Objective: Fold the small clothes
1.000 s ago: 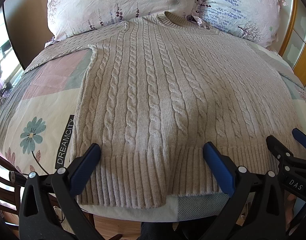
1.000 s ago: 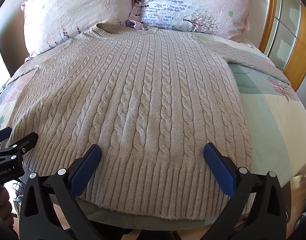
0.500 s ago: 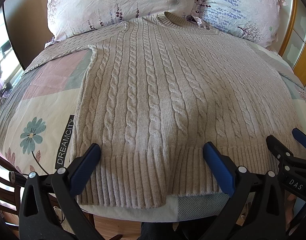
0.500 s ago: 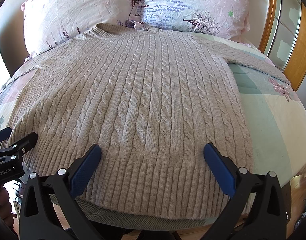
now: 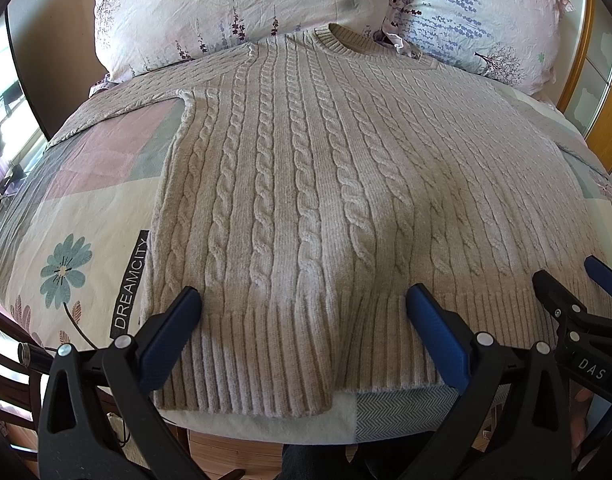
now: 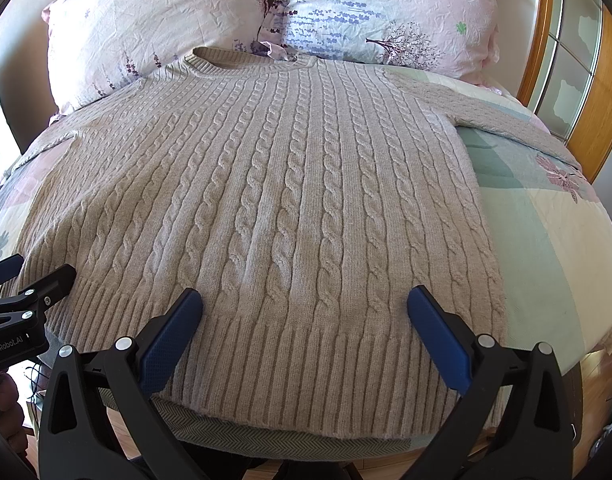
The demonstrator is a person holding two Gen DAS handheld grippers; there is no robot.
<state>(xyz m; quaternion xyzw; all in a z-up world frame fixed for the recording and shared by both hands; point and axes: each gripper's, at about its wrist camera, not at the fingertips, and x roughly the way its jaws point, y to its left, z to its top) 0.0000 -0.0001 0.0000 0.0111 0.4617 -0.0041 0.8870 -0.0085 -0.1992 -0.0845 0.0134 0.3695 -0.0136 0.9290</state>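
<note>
A beige cable-knit sweater lies spread flat on the bed, collar toward the pillows, ribbed hem at the near edge; it also shows in the right wrist view. Its sleeves stretch out to both sides. My left gripper is open and empty, hovering over the left part of the hem. My right gripper is open and empty over the right part of the hem. Each gripper shows in the other's view: the right one at the right edge, the left one at the left edge.
Two floral pillows lean at the head of the bed. A patchwork quilt covers the mattress. A wooden door frame stands at the right. The bed's near edge and wooden floor lie below the grippers.
</note>
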